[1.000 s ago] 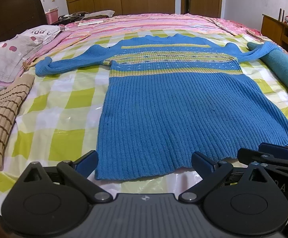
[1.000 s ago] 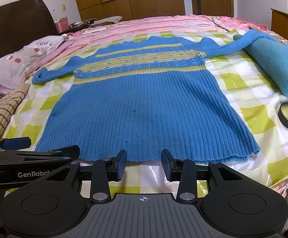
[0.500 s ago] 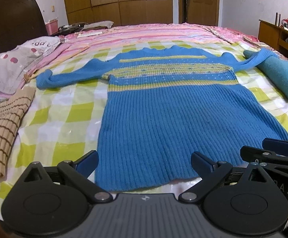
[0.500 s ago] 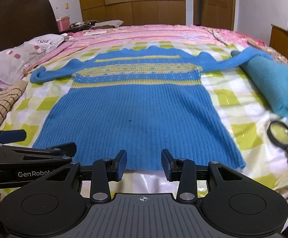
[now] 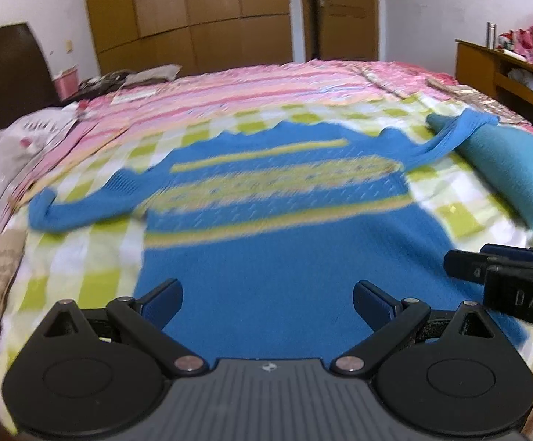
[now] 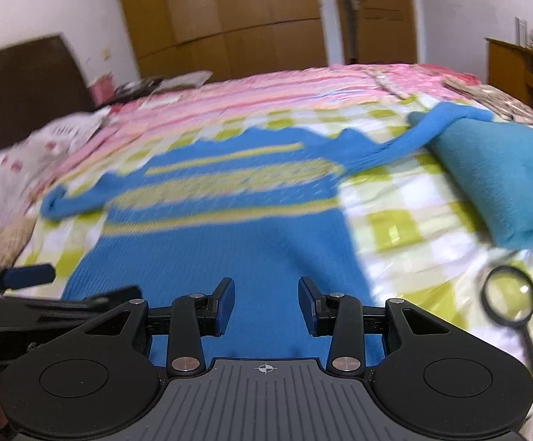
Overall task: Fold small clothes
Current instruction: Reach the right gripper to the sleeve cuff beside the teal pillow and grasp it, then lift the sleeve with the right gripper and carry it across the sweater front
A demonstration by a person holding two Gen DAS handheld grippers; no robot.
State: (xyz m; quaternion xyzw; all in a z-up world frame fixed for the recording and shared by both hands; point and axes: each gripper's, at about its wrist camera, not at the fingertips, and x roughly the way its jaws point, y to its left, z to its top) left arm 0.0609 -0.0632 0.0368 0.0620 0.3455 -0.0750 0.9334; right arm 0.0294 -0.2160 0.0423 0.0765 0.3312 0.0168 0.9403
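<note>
Both claws have pushed forward over the hem since a second ago, so the sweater's lower edge now runs under their fingers instead of lying ahead of them. Nearest in the left wrist view, the left claw (image 5: 268, 301) is released, its jaws spread wide over the lower body of the blue sweater (image 5: 277, 257). At 3 o'clock the right claw (image 5: 505, 268) reaches in beside it. From its own camera the right claw (image 6: 266, 303) is also released, though with a narrower gap, and grips nothing; the cloth lies just below its tips.

Farther out, the blue sweater (image 6: 222, 235) lies flat and spread on the bed (image 6: 395, 220), with one sleeve out toward 10 o'clock and the other draped toward 1 o'clock onto a teal folded cloth (image 6: 501, 180). A magnifying glass (image 6: 510, 299) rests at 3 o'clock.

By my reading, folding has barely begun: no fold shows, both sleeves are still out, and the hem has yet to be gripped.
</note>
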